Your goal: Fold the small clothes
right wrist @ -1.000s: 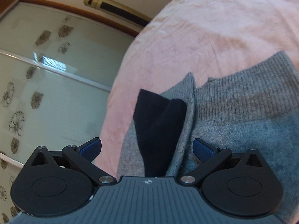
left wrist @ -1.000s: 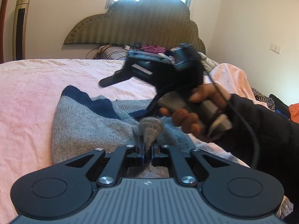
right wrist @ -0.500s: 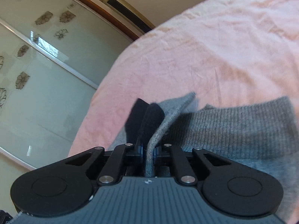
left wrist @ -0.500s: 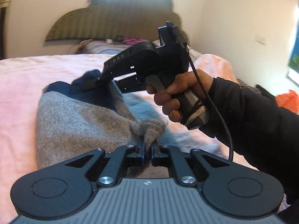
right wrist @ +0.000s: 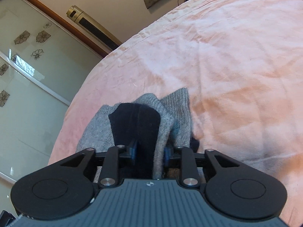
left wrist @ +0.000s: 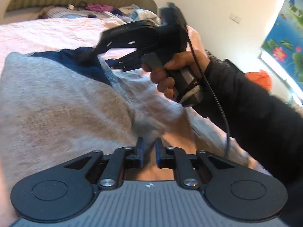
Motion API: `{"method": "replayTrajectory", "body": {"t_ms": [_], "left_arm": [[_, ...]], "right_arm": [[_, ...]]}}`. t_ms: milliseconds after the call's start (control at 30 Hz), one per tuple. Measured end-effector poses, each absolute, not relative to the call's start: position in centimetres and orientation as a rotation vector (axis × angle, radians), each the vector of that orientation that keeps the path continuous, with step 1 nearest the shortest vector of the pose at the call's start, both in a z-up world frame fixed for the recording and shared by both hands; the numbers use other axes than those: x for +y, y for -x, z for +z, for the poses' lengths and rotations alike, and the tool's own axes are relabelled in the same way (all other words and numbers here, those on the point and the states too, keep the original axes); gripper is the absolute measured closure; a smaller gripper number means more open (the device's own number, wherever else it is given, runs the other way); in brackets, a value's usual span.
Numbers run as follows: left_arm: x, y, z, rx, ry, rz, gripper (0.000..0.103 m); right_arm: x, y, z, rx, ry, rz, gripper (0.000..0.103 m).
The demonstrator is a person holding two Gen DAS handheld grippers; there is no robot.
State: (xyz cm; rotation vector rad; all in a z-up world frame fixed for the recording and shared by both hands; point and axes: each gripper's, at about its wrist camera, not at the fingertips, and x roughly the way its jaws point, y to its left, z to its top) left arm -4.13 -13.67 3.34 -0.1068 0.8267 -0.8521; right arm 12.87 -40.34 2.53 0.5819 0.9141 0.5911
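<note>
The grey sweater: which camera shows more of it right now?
Left wrist view: the grey sweater spreads across the pink bedsheet, navy collar visible. Right wrist view shows only a bunched grey-and-navy edge.

Soft daylight fills both views. The pale wall (left wrist: 217, 9) and pink wrinkled bedsheet (right wrist: 227, 56) glare nearly white. Motion blur smears the grey knitted garment with navy trim (left wrist: 56, 98) and a hand (left wrist: 176, 71). Fisheye distortion curves the frosted glass wardrobe door (right wrist: 28, 75); corners darken.
</note>
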Motion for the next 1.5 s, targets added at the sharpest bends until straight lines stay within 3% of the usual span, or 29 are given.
{"method": "replayTrajectory", "body": {"t_ms": [67,100,133,267,400,500,533,567,600,667,800,1000,1100,1133,1167,1233,1267,1400,1467,1500], "left_arm": [[-9.5,3.6,3.9,0.778,0.148,-0.794,0.042],[-7.5,3.4,4.1,0.741,0.181,-0.736,0.015],[-5.4,2.9,4.2,0.706,0.22,-0.672,0.008],[0.8,-2.5,3.3,0.743,0.5,-0.434,0.008],[2.8,-9.3,-0.5,0.871,0.787,-0.383,0.01],[1.0,-11.9,-2.1,0.906,0.817,-0.468,0.015],[0.1,-12.5,-2.2,0.916,0.809,-0.487,0.028],[-1.2,-13.2,-2.4,0.95,0.801,-0.487,0.044],[-1.5,-13.5,-2.5,0.978,0.781,-0.47,0.065],[-1.8,-13.1,-1.8,0.96,0.726,-0.479,0.072],[-0.5,-12.5,0.7,0.902,0.668,-0.477,0.076],[2.8,-15.7,4.7,0.772,0.454,-0.361,0.073],[4.3,-16.6,3.4,0.829,0.379,-0.221,0.068],[5.4,-15.7,3.0,0.85,0.448,-0.231,0.064],[6.3,-14.6,2.6,0.846,0.521,-0.272,0.059],[7.4,-11.8,1.8,0.87,0.622,-0.329,0.036],[7.6,-10.3,1.2,0.893,0.66,-0.351,0.035],[6.7,-5.4,-0.8,0.914,0.735,-0.447,0.036],[5.8,-4.7,-0.9,0.904,0.716,-0.461,0.04],[5.4,-4.8,-1.0,0.921,0.701,-0.448,0.068]], "right_arm": [[-41.7,-12.5,3.5,0.817,-0.633,0.554,0.009],[-42.3,-12.7,3.8,0.788,-0.651,0.533,0.004],[-42.8,-13.0,3.7,0.789,-0.663,0.524,0.005],[-41.5,-15.0,1.7,0.915,-0.63,0.497,0.01],[-39.0,-15.7,1.4,0.921,-0.606,0.528,0.011],[-37.0,-15.9,1.5,0.944,-0.542,0.557,0.024],[-36.5,-16.0,1.5,0.949,-0.509,0.551,0.041],[-36.4,-16.0,1.4,0.969,-0.489,0.539,0.066],[-36.7,-15.9,1.2,0.981,-0.506,0.532,0.072],[-37.6,-15.8,1.0,0.974,-0.565,0.534,0.077],[-37.3,-15.4,2.1,0.909,-0.646,0.58,0.079],[-32.5,-20.6,3.0,0.861,-0.717,0.649,0.079],[-29.6,-22.3,1.4,0.937,-0.643,0.562,0.054],[-29.2,-22.0,1.1,0.972,-0.62,0.542,0.037],[-29.4,-21.0,1.1,0.95,-0.624,0.572,0.034],[-30.4,-18.6,1.3,0.959,-0.633,0.621,0.026],[-31.2,-17.1,1.4,0.966,-0.631,0.633,0.025],[-33.6,-11.2,0.9,1.02,-0.665,0.688,0.027],[-33.4,-8.9,0.4,1.046,-0.654,0.711,0.037],[-32.8,-8.3,0.4,1.039,-0.613,0.71,0.044]]}}
